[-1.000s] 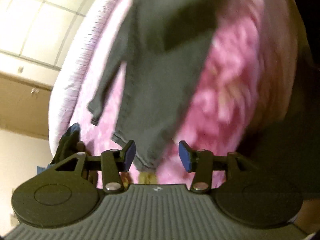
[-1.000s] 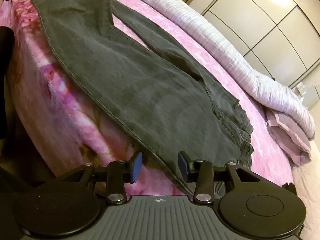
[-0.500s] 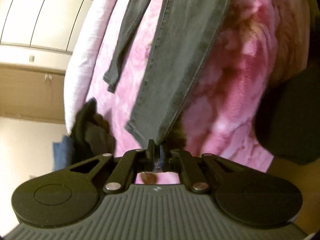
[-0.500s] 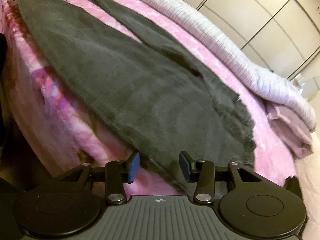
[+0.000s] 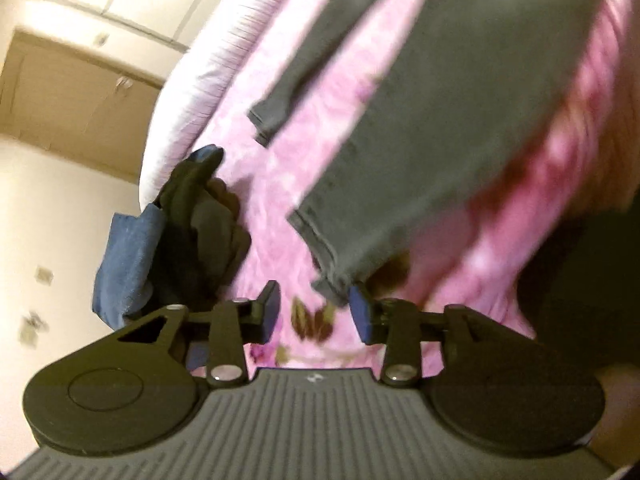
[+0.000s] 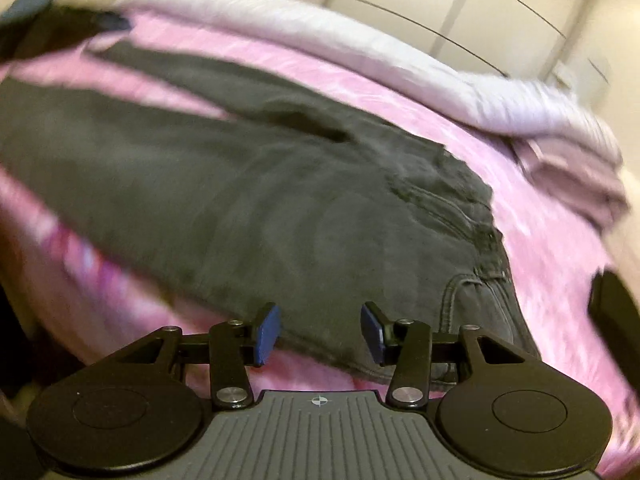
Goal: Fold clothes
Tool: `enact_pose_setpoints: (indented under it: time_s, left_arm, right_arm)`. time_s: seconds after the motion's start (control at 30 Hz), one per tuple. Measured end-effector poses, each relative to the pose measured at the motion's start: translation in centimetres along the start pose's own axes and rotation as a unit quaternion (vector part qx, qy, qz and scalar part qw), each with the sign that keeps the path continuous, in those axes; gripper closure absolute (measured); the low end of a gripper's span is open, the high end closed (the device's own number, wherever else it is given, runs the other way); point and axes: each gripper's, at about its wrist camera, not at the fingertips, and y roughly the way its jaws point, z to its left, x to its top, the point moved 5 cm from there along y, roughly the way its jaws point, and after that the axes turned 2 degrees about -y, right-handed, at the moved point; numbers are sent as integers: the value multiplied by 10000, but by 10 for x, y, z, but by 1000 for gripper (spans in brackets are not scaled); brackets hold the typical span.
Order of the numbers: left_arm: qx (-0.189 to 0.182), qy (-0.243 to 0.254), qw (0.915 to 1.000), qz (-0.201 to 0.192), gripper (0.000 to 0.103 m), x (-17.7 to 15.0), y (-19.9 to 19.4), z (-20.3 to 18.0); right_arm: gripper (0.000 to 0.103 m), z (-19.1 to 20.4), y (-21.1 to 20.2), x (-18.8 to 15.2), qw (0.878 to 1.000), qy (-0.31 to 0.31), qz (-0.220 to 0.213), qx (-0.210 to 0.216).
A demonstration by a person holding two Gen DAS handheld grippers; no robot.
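The dark grey jeans (image 6: 280, 208) lie spread flat on the pink bed cover (image 5: 276, 216), legs apart, one hem at the near edge of the bed. My left tongs (image 5: 313, 311) stand spread by that hem, gripping nothing; my right tongs (image 6: 319, 330) stand spread over the waist side. If I pinch cover along with denim, the fold may drag and bunch.

One pair of dark grey jeans (image 6: 248, 200) lies on one bed with a pink blanket (image 6: 552, 248), its two legs apart. One pale rolled duvet (image 6: 320, 36) runs along the far side, and one heap of dark and blue clothes (image 5: 180, 240) sits near one hem. Two hand-held grippers show, left (image 5: 314, 312) and right (image 6: 320, 332)
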Motion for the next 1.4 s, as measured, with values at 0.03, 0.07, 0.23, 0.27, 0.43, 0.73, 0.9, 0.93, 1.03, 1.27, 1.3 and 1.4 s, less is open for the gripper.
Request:
enact_pose_setpoints:
  time_s: [0.03,0.07,0.23,0.27,0.43,0.73,0.9,0.93,1.03,1.27,1.3,1.4]
  left_arm:
    - [-117,-282,9995,-70,58,8,-3,4]
    - [-234,-550,9981,-139,53,16,-6,7]
    - [-846,-1568,9831,-427,28,51,-20,7]
    - [-968,-1712,9793,-485,23,57,-22,6]
    - [-1262,-2057,9675,-749,20,83,-31,9]
    - [-21,-284,9910,-1305,20,151,64,44]
    - [231,1305,9838,-1209,36,167,165,23]
    - [212,1508,9811,-1191,36,171,183,19]
    - [152,1814,9750,-1276,36,178,224,11]
    - [1156,2557,9533,-1115,92,167,285,27]
    - [1202,2609,9522,-1038,96,163,289,29]
    - [1283,2742,9497,-807,95,151,297,31]
  right_arm:
    - [54,-4,-1,5,9999,143,11,-3]
    - [52,-8,-2,10,9996,284,23,-7]
    - [25,-33,-14,25,9898,1316,241,496]
    - [22,-37,-18,27,9868,1502,239,552]
    - [22,-37,-30,42,9831,1669,98,743]
    - [22,-12,-4,86,9928,892,-92,793]
    - [22,0,35,110,9949,603,-36,803]
    - [22,2,43,113,9952,565,-1,802]
    - [22,2,65,119,9961,481,132,730]
    - [22,-4,96,120,9961,507,411,601]
    - [22,-3,96,121,9962,500,382,602]
    - [22,-4,92,122,9964,509,317,599]
